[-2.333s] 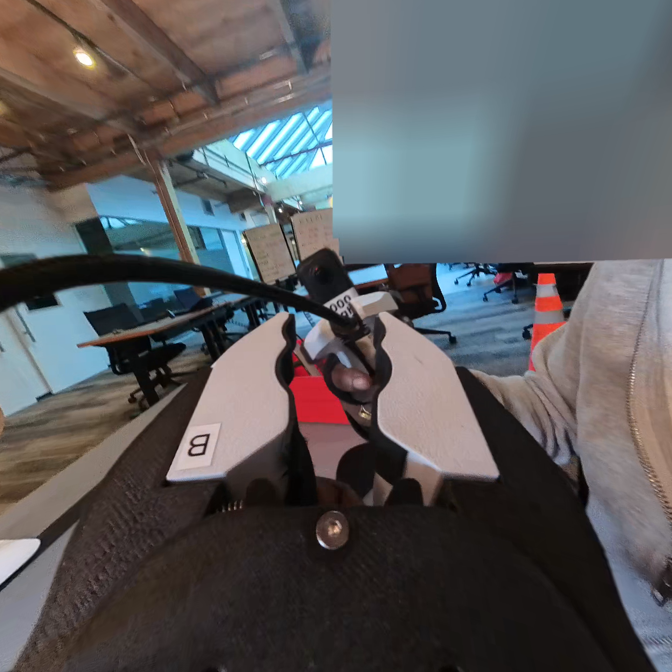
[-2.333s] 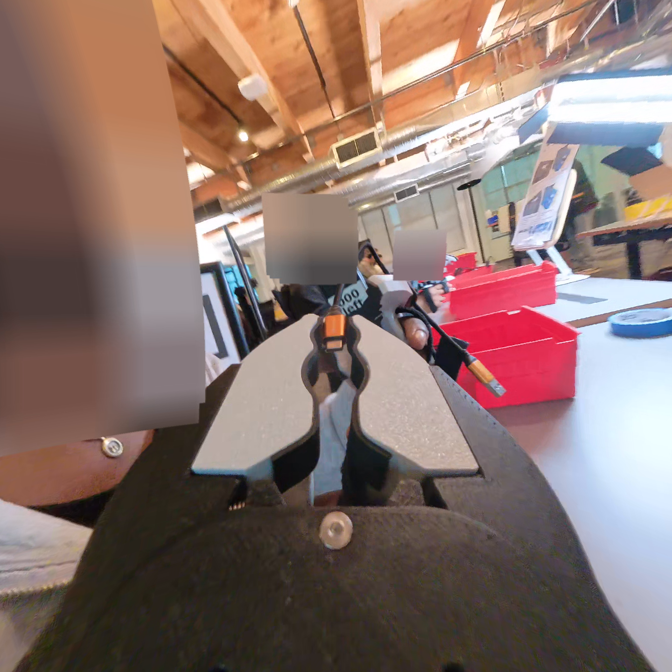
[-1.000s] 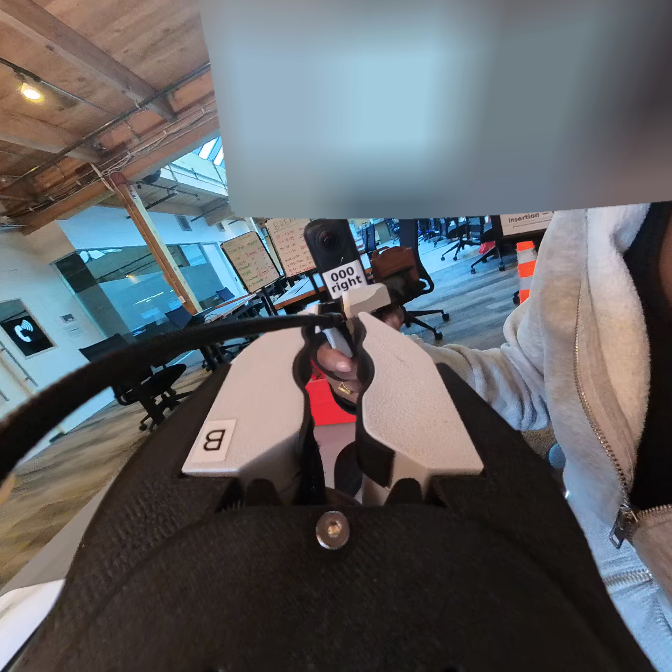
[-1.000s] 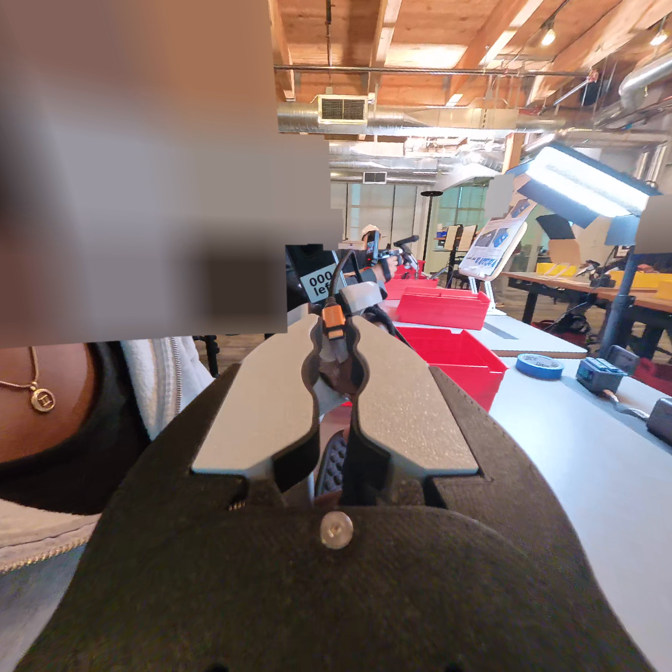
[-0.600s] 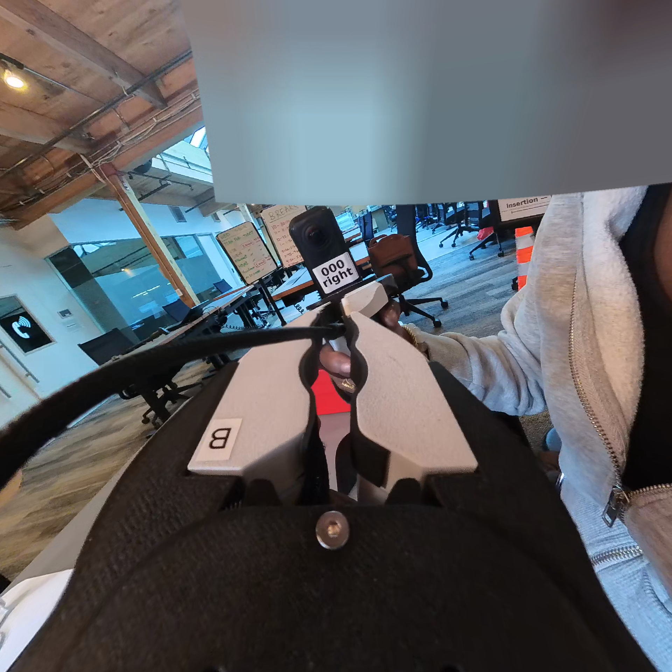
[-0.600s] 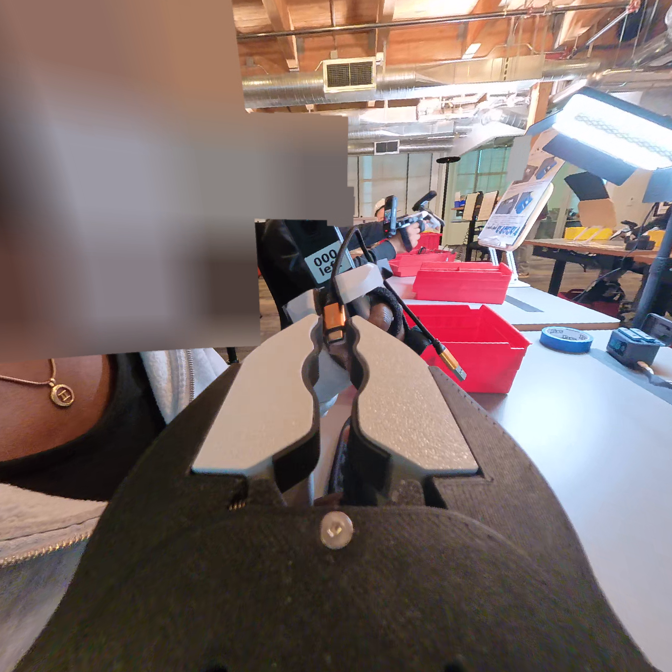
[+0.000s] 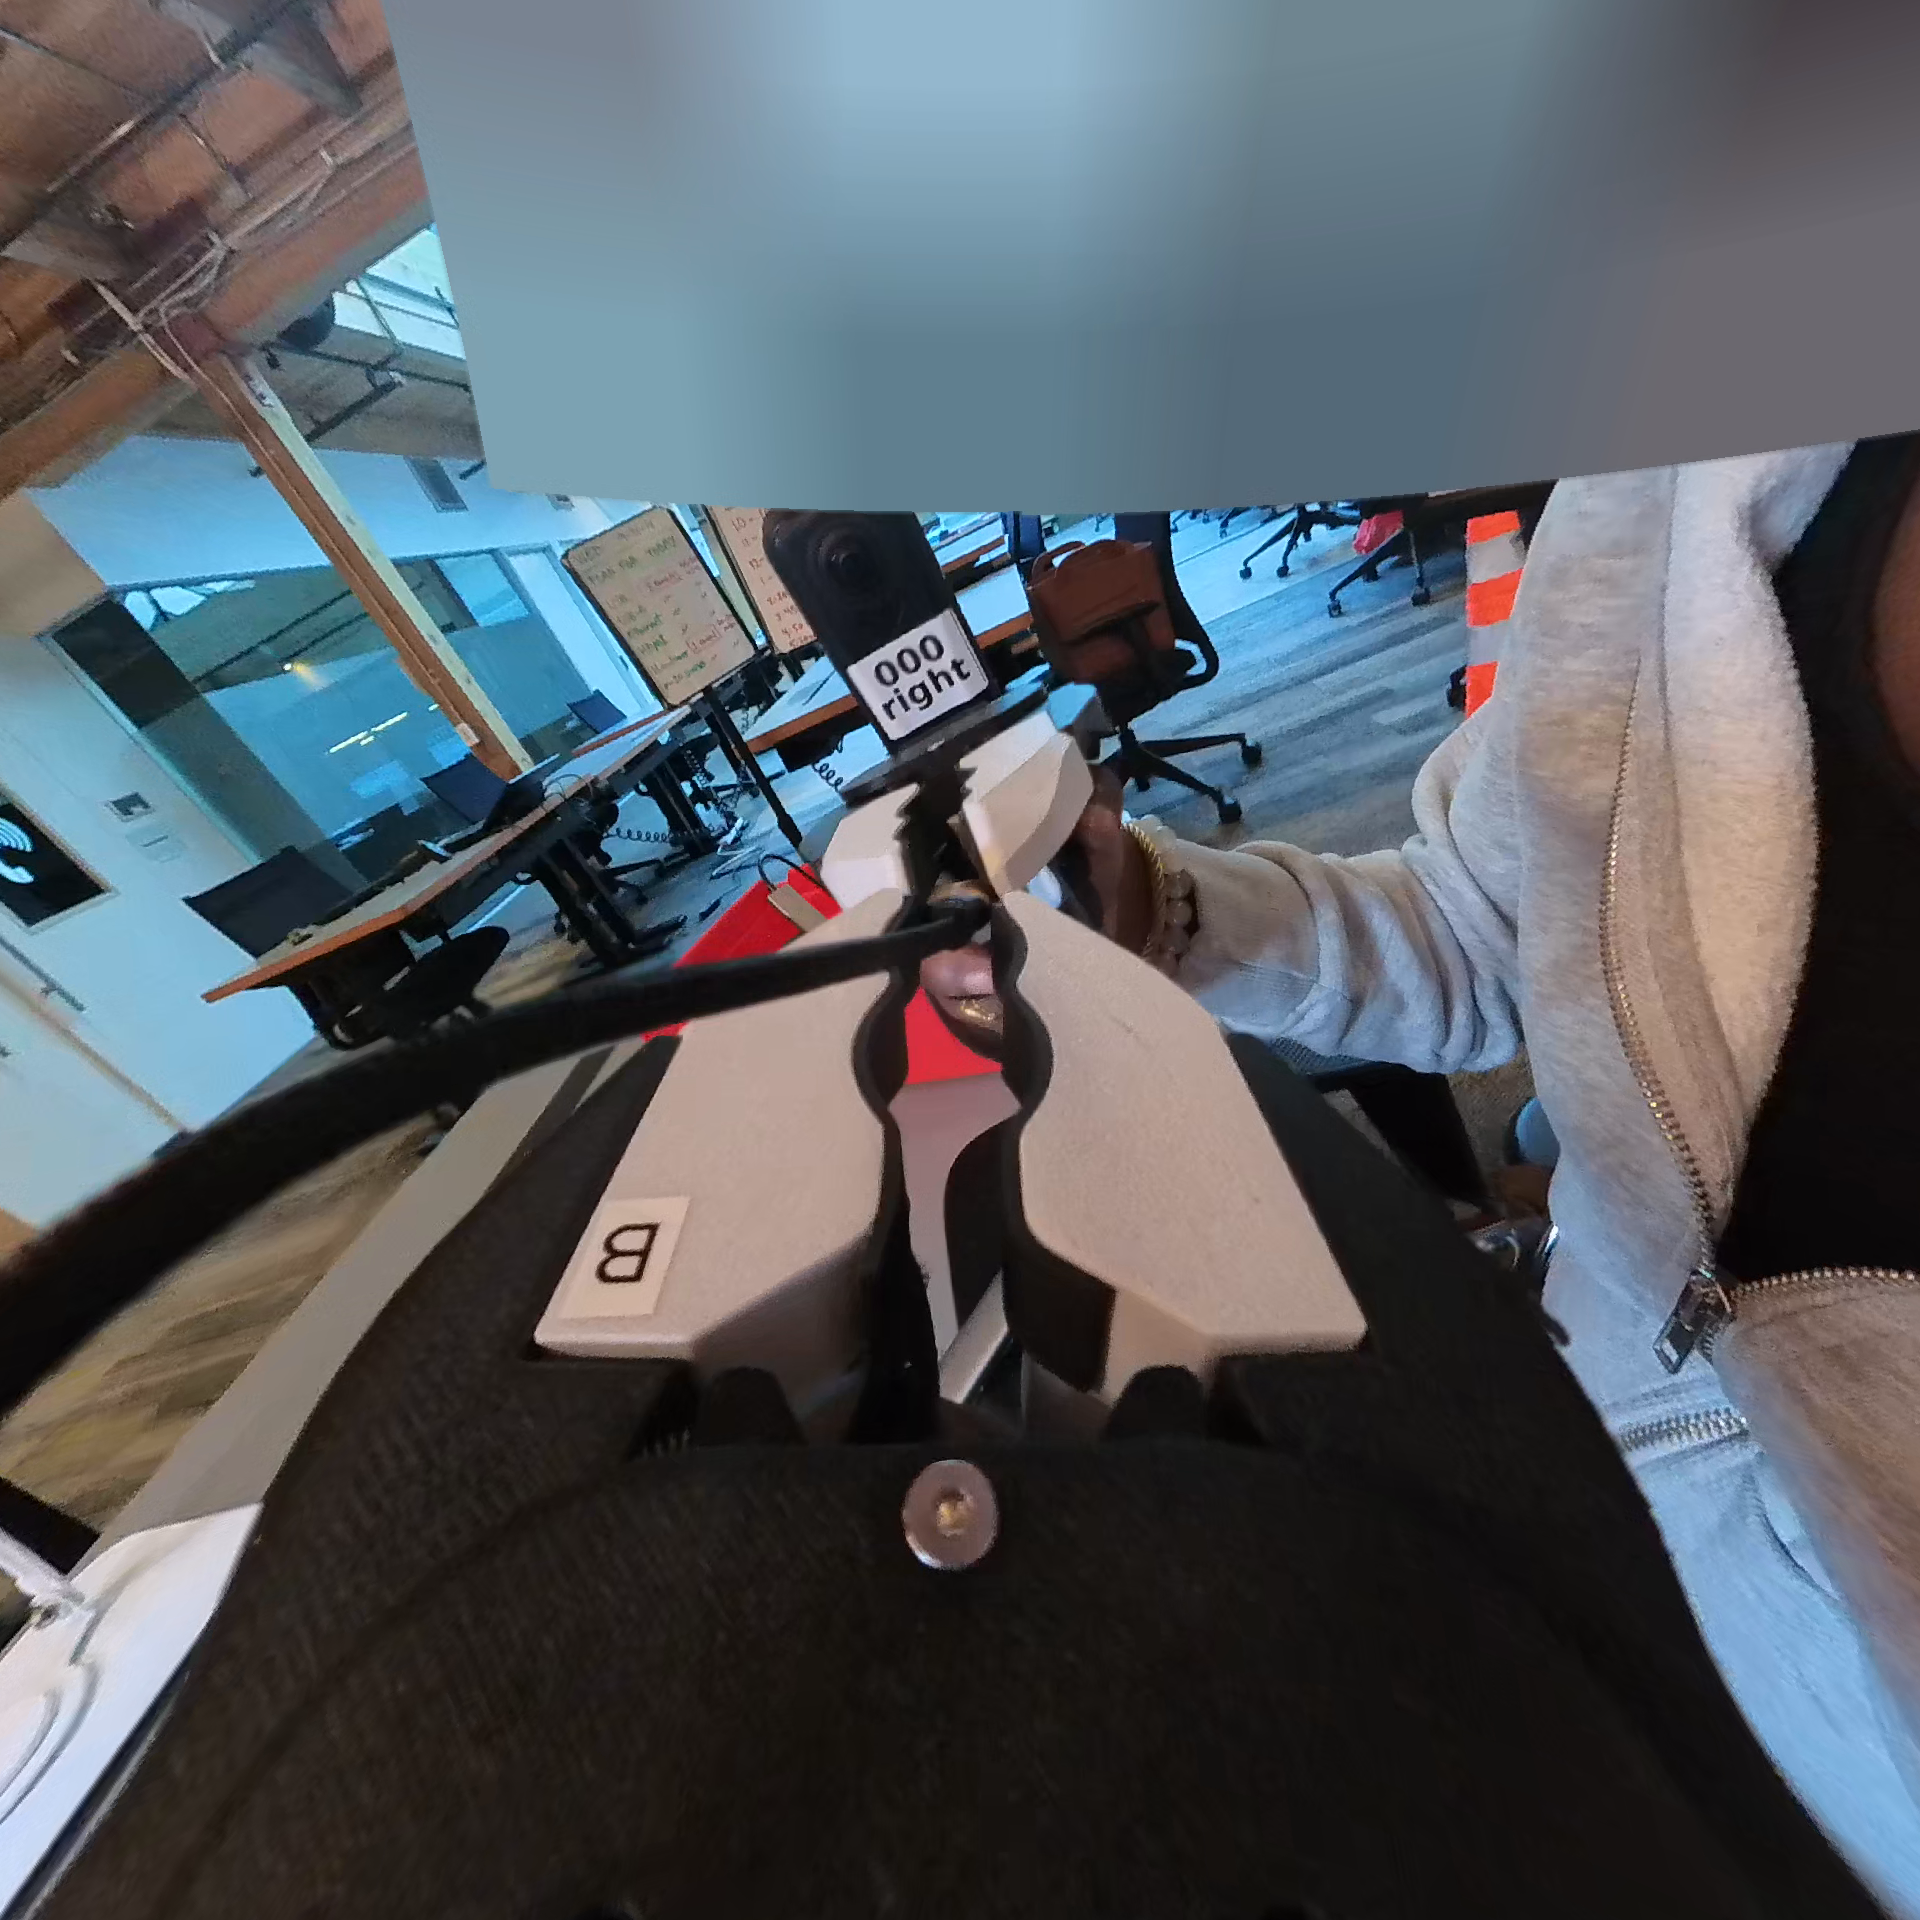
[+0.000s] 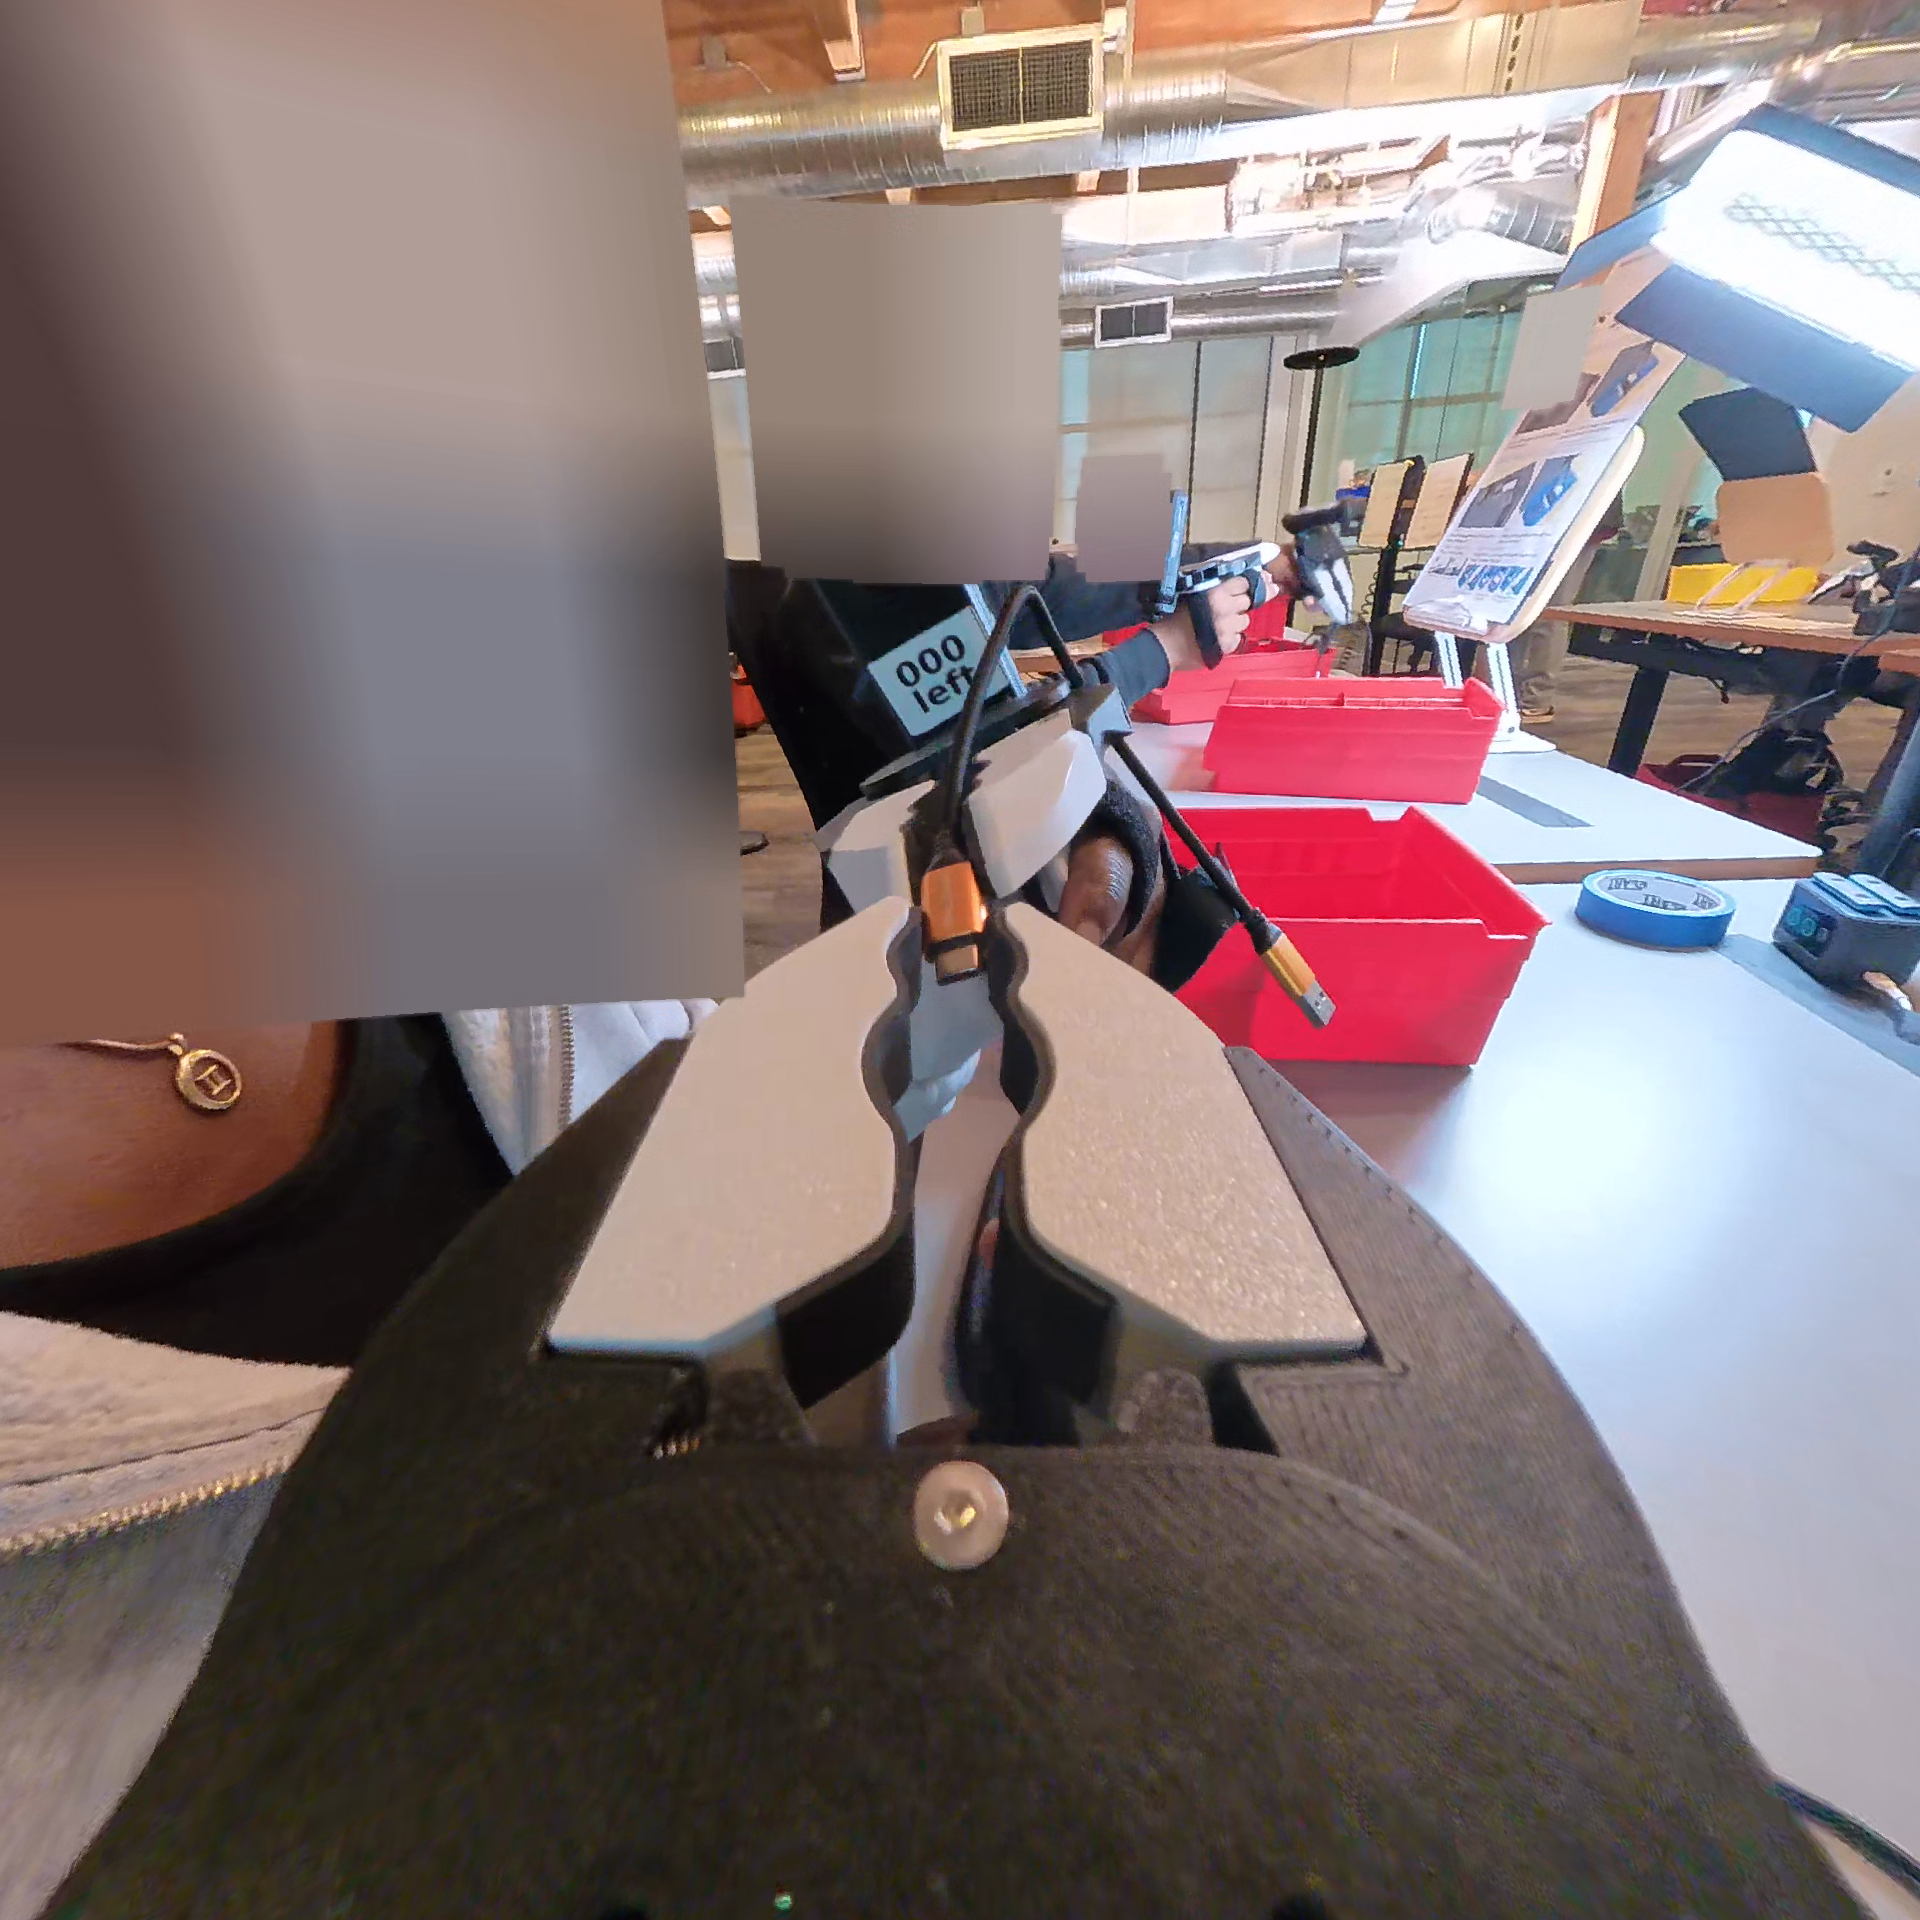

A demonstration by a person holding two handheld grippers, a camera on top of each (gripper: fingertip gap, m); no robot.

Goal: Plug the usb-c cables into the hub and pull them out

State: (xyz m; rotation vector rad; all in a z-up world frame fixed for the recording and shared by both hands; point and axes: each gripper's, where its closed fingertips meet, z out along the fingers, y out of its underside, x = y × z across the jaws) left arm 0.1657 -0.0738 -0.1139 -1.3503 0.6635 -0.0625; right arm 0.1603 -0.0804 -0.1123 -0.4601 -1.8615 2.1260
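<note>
Orange plug upright, tip down, right tongs clamped

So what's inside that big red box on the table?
The nearest red bin shows only bare red inner walls from the right wrist view. Its floor is hidden behind its front wall, and the dangling orange-ended cable crosses its left side, so something low inside could go unseen.

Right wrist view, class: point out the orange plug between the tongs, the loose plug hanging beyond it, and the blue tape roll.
orange plug [image 8: 953,920], right wrist view, its orange sleeve
loose plug [image 8: 1291,971], right wrist view, its orange sleeve
blue tape roll [image 8: 1654,909], right wrist view, its outer side
</note>
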